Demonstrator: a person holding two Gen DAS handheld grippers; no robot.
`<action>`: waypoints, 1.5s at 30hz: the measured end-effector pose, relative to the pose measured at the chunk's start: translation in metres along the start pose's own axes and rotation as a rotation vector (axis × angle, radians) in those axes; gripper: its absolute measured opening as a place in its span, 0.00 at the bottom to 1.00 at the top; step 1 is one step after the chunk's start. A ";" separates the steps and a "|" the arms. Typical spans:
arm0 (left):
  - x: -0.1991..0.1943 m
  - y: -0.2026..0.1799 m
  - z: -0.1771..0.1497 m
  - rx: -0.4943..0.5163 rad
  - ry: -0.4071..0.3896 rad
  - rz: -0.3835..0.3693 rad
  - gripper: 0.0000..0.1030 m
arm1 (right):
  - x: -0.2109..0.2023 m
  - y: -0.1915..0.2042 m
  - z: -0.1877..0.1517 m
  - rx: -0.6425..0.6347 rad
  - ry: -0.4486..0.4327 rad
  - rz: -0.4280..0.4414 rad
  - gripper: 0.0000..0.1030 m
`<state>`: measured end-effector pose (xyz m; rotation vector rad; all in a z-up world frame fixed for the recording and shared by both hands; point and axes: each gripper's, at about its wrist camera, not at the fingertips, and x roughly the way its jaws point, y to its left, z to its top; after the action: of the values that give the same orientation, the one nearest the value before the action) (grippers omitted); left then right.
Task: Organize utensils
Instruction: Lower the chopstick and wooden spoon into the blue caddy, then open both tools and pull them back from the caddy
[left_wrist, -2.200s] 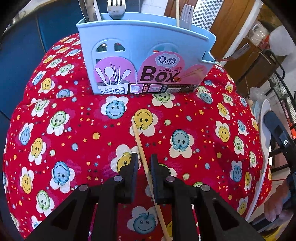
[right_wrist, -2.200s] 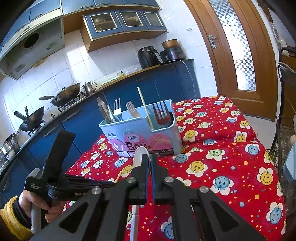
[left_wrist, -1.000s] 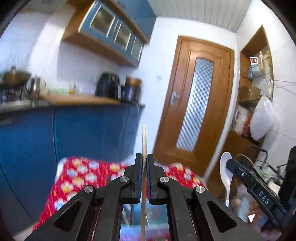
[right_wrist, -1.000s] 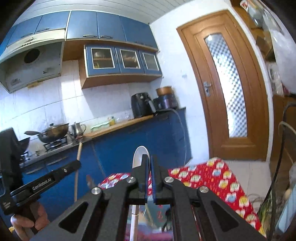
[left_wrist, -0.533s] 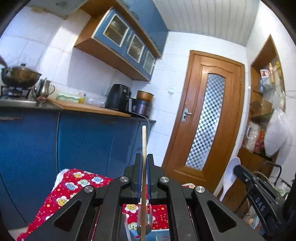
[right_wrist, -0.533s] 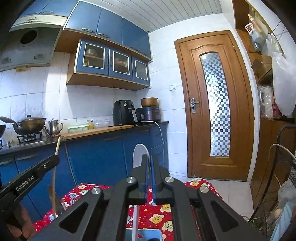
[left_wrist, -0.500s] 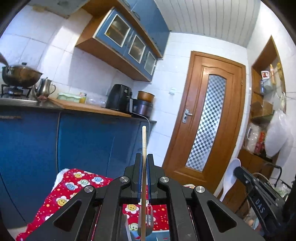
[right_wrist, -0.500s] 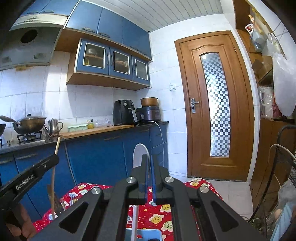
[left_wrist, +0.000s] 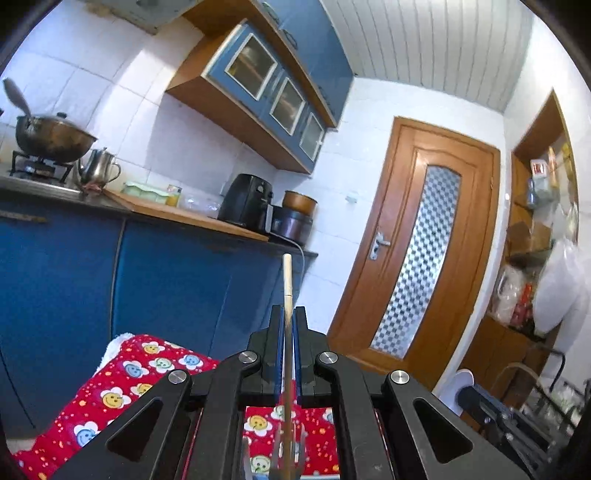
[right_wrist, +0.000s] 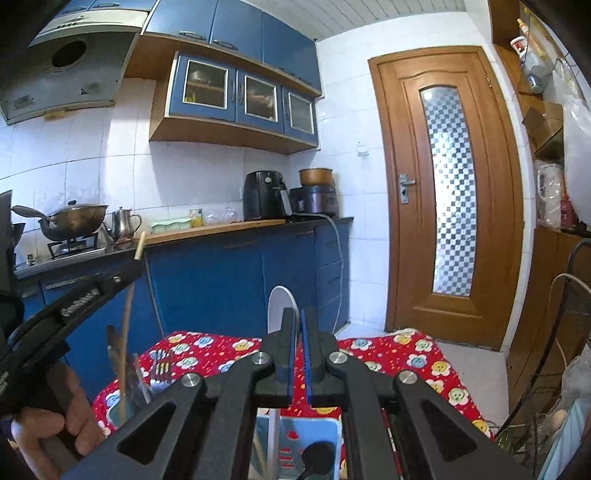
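My left gripper (left_wrist: 287, 314) is shut on a wooden chopstick (left_wrist: 287, 280) and holds it upright; its lower end reaches down among fork tines at the bottom edge. In the right wrist view the same chopstick (right_wrist: 127, 314) slants down into the light blue utensil box (right_wrist: 295, 443), where forks (right_wrist: 160, 367) stand. My right gripper (right_wrist: 298, 317) is shut on a white spoon (right_wrist: 279, 306), bowl up, handle hanging down over the box. The right gripper's spoon also shows low right in the left wrist view (left_wrist: 456, 387).
The box stands on a table with a red smiley-flower cloth (right_wrist: 388, 354). Behind are blue kitchen cabinets (right_wrist: 240, 280), a counter with an air fryer (right_wrist: 264, 195) and a wok (right_wrist: 74, 221). A wooden door (right_wrist: 450, 192) is at the right.
Both grippers lifted their utensils off the table and tipped them upright above the box. Over the last half second the left gripper sank slightly, lowering the chopstick toward the box.
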<state>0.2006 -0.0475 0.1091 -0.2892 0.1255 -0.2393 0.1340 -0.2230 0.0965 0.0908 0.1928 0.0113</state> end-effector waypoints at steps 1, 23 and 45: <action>0.000 -0.003 -0.004 0.022 0.015 0.001 0.05 | 0.000 -0.001 -0.001 0.006 0.008 0.013 0.05; -0.073 -0.005 0.000 0.116 0.225 0.052 0.35 | -0.065 -0.002 0.005 0.076 0.038 0.105 0.36; -0.164 -0.019 -0.062 0.222 0.350 0.163 0.68 | -0.133 0.009 -0.083 0.097 0.227 0.093 0.74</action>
<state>0.0291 -0.0403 0.0700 -0.0127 0.4630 -0.1381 -0.0127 -0.2097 0.0418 0.1951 0.4159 0.1054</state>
